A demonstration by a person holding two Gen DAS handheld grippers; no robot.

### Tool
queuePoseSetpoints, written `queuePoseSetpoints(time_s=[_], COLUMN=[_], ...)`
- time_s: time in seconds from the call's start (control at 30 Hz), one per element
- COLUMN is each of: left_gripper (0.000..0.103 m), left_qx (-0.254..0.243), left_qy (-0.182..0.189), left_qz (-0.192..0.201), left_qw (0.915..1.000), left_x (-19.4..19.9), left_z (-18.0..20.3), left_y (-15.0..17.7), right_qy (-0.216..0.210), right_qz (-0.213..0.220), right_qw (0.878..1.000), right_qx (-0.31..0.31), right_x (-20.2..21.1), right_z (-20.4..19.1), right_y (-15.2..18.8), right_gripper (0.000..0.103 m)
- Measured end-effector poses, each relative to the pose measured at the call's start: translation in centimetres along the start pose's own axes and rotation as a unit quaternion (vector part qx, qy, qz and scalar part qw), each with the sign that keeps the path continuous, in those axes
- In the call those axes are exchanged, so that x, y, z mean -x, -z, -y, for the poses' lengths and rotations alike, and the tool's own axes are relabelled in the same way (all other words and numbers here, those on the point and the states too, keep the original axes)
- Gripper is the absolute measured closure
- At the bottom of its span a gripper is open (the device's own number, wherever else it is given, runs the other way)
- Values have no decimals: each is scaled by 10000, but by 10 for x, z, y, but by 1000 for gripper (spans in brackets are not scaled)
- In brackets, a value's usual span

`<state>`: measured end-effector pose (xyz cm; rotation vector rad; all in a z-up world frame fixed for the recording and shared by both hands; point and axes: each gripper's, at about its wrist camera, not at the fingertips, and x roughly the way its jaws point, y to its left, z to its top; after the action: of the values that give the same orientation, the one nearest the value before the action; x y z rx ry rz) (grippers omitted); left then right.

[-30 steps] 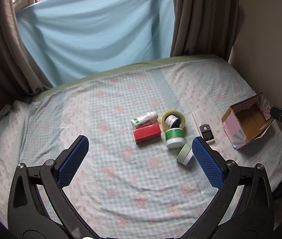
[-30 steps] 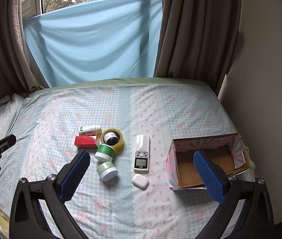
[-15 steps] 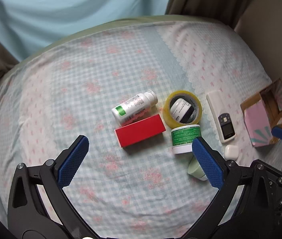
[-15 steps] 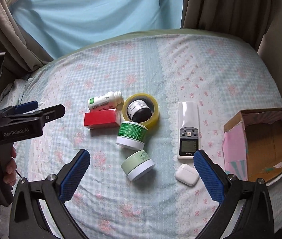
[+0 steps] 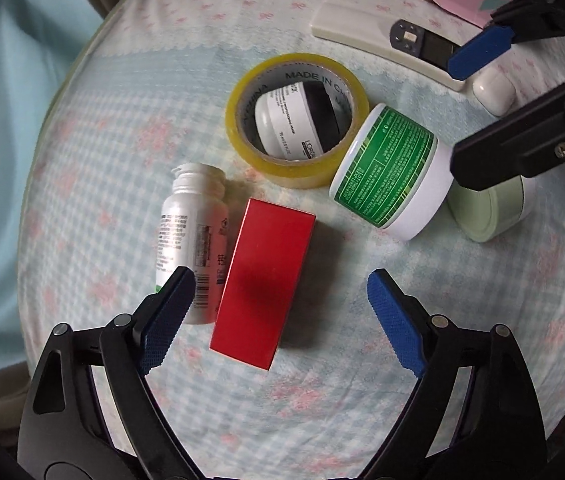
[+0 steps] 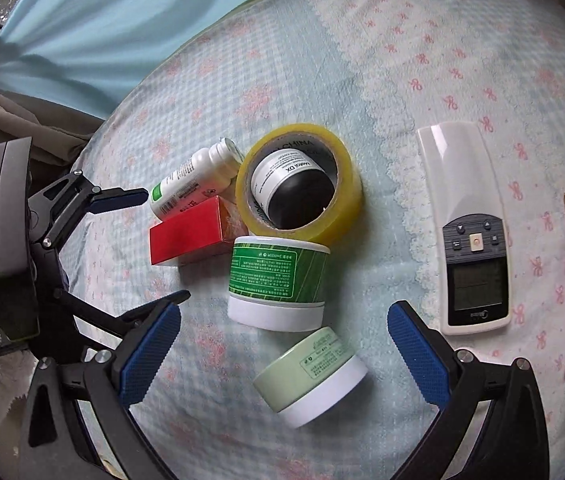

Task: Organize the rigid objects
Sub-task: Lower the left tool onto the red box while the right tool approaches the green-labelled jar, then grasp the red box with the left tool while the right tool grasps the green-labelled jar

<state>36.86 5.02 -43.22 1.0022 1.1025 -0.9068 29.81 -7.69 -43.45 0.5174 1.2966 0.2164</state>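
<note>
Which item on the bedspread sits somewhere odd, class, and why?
The small black-and-white jar sits inside the hole of the yellow tape roll, ringed by it rather than resting apart like the other jars. Nothing looks spilled or broken.

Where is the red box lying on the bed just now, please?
In the left wrist view the red box lies centre-low between the closing left gripper jaws, untouched, beside the white bottle.

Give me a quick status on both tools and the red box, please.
Left tool closing around red box, pads not touching. Right tool open above pale green jar. White bottle tight beside box.
</note>
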Motion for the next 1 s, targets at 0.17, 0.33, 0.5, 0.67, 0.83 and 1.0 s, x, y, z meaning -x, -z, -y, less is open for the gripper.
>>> queuePoseSetpoints(time_s=[0.17, 0.33, 0.5, 0.67, 0.83, 1.0], left_gripper=[28, 35, 42, 56, 58, 58], left_qx=[-314, -67, -106, 262, 324, 583], left_qy=[129, 343, 328, 481, 399, 382], left_qz=[-204, -425, -509, -499, -531, -574], left_qw=[9992, 9985, 9981, 9973, 9973, 9959], left_x=[-23, -46, -63, -65, -67, -64], left_z=[3, -6, -1, -11, -8, -19], left_y=[-3, -4, -4, -6, -8, -15], right_qy=[-93, -341, -481, -523, -552, -466], right_qz=[-337, -615, -863, -937, -1007, -976], right_qw=[9993, 9974, 9948, 9938, 9931, 9941], right_qx=[-108, -140, -242, -273, -226, -110], right_x=[-22, -42, -58, -58, -59, -58], right_z=[8, 11, 13, 15, 9, 0], right_y=[-12, -16, -19, -20, -24, -24], right_gripper=[2, 6, 18, 26, 36, 37])
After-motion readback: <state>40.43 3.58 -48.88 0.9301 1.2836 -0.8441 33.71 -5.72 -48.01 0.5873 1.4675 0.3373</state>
